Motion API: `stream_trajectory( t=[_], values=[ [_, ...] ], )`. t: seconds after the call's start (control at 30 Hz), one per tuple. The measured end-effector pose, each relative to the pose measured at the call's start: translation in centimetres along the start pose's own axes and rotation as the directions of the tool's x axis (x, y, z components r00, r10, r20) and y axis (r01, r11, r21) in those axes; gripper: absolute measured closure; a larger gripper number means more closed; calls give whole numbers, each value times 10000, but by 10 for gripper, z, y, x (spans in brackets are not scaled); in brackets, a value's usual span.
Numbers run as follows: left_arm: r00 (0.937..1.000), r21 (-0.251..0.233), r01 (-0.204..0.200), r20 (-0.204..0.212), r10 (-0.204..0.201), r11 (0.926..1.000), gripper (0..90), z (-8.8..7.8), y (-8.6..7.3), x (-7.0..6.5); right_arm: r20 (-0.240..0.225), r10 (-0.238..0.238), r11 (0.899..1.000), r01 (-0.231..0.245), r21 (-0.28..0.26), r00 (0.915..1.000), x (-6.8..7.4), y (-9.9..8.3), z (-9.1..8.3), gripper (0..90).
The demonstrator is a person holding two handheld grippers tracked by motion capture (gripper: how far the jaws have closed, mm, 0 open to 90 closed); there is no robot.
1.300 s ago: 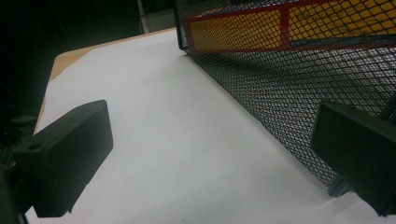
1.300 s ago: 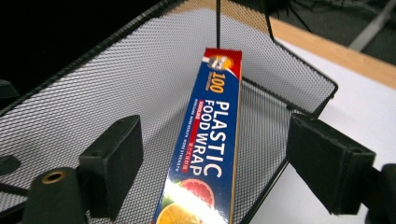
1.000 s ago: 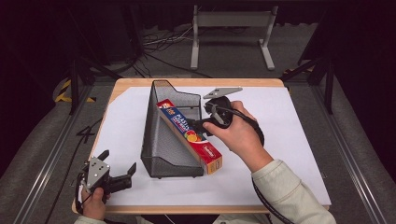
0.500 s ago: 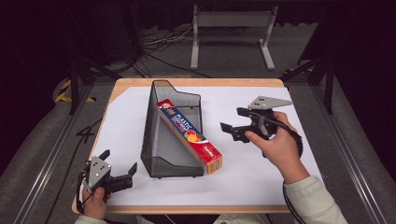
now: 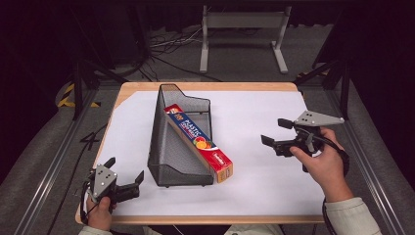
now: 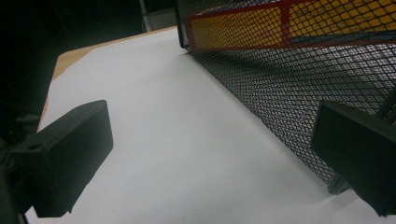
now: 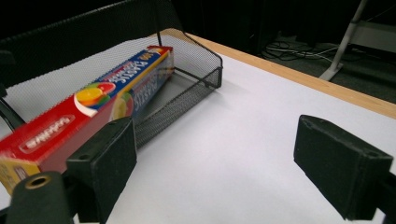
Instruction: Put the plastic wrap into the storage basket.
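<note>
Long red cardboard wrap box (image 5: 199,143), printed with fruit and blue lettering, lies in the black wire-mesh file holder (image 5: 169,147). Its long axis runs diagonally: far end at the holder's back wall, near end pointing toward the person's right and sticking out past the low front edge. The holder stands on a white sheet over the wooden counter (image 5: 205,86). Right claw (image 5: 275,133) spread, empty, well apart to the right. Left claw (image 5: 126,172) spread, empty, near the counter's front-left corner.
</note>
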State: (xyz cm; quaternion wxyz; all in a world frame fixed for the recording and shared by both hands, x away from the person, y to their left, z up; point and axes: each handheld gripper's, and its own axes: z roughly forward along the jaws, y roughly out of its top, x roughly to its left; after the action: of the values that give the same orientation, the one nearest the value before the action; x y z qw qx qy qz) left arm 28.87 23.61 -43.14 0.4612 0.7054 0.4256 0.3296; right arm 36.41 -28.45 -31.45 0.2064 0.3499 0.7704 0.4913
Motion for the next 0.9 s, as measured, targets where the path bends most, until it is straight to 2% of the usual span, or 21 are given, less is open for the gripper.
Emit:
stream_trajectory(
  t=[0.07, 0.2, 0.33, 0.37, 0.47, 0.53, 0.63, 0.77, 0.9],
  values=[
    [10000, 2, 3, -13, -3, 10000, 0, 0, 0, 0, 70, -100, 9998, 101, -162, 9999, -6, -10, -3, 137],
    [10000, 15, -42, -28, 42, 10000, 0, 0, -1, 0, 190, 274, 9980, -263, -568, 9994, -18, -37, -5, 134],
    [9999, 38, -107, -35, 107, 9999, 1, 1, -1, 0, 437, 59, 9991, -40, -428, 9990, -24, -62, -4, 134],
    [9999, 38, -107, -35, 107, 9999, 0, 1, -1, 0, 437, 59, 9991, -40, -428, 9990, -24, -62, -4, 134],
    [9998, 19, -219, 14, 219, 9998, 0, 0, 0, -1, 604, 44, 9998, -31, -205, 9982, -29, -82, -5, 133],
    [9997, 30, -252, 38, 252, 9997, 0, 0, 0, -1, 791, -96, 9996, 116, -251, 9968, -31, -88, -7, 117],
    [9998, 61, -190, 58, 189, 9998, 0, 1, -1, 0, 818, 91, 9989, -53, -466, 9966, -31, -99, -10, 102],
    [9998, 81, -186, 93, 185, 9998, 0, 1, -1, 0, 804, 132, 9999, -123, -108, 9967, -33, -112, -9, 95],
    [9998, 80, -177, 116, 176, 9998, 0, 1, -1, 0, 692, 567, 9983, -558, -152, 9960, -38, -123, -8, 77]
  ],
)
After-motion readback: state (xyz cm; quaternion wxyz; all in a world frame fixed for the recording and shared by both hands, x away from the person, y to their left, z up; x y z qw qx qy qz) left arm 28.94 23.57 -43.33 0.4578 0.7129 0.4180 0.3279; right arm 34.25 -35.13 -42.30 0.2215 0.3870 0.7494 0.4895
